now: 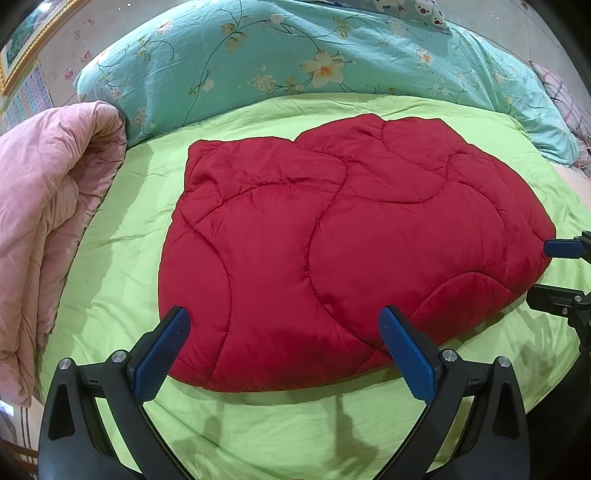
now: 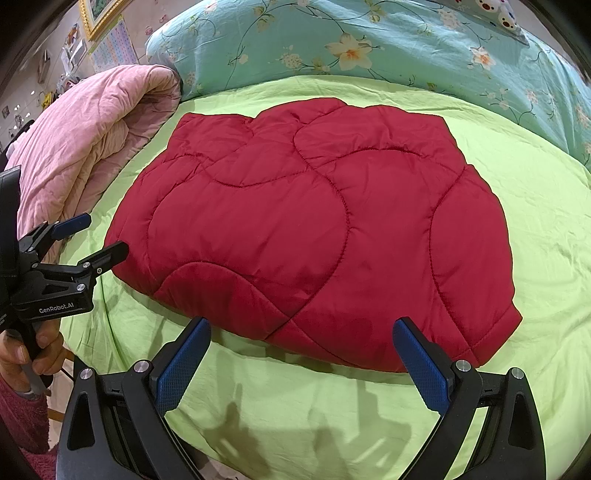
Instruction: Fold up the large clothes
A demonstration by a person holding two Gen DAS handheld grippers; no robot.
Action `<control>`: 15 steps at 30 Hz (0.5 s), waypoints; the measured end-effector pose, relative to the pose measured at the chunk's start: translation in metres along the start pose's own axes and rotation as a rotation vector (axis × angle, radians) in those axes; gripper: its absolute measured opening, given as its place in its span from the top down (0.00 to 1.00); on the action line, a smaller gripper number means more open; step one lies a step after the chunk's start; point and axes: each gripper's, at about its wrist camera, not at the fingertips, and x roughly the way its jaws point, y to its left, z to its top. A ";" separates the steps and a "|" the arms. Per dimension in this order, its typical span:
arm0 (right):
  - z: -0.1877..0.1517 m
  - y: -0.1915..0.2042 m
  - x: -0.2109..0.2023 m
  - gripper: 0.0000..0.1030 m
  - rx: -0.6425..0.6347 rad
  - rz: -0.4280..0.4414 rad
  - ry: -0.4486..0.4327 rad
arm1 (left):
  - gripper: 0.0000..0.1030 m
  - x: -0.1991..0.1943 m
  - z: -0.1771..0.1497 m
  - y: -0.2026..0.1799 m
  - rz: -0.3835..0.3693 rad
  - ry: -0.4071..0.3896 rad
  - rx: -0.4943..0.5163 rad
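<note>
The red quilted puffer garment [image 1: 332, 240] lies folded flat on the lime-green bed sheet [image 1: 295, 435], my left gripper [image 1: 284, 347] and right gripper [image 2: 301, 354] both spread wide and empty at its near edge; I judge it light, soft, slippery, best pinched at corners.

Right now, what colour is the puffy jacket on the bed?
Deep red jacket with curved quilted stitching, clearest in the right wrist view.

Bed, lime-green sheet [image 1: 280, 435], fills lower and centre frame. Teal floral duvet [image 1: 295, 55] across the top; folded pink quilt [image 1: 48, 206] at left. Gold-framed picture [image 2: 99, 16] on wall, upper left. Cartoon-print pillow [image 2: 498, 14], upper right.
</note>
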 end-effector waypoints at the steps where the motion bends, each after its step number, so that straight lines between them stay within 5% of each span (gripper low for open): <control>1: 0.000 0.000 0.000 0.03 0.001 0.000 0.000 | 0.01 0.000 0.000 0.000 0.000 0.000 -0.001; 15: 0.000 0.000 -0.001 0.03 -0.001 0.000 -0.001 | 0.01 0.000 0.000 0.000 -0.001 0.001 0.001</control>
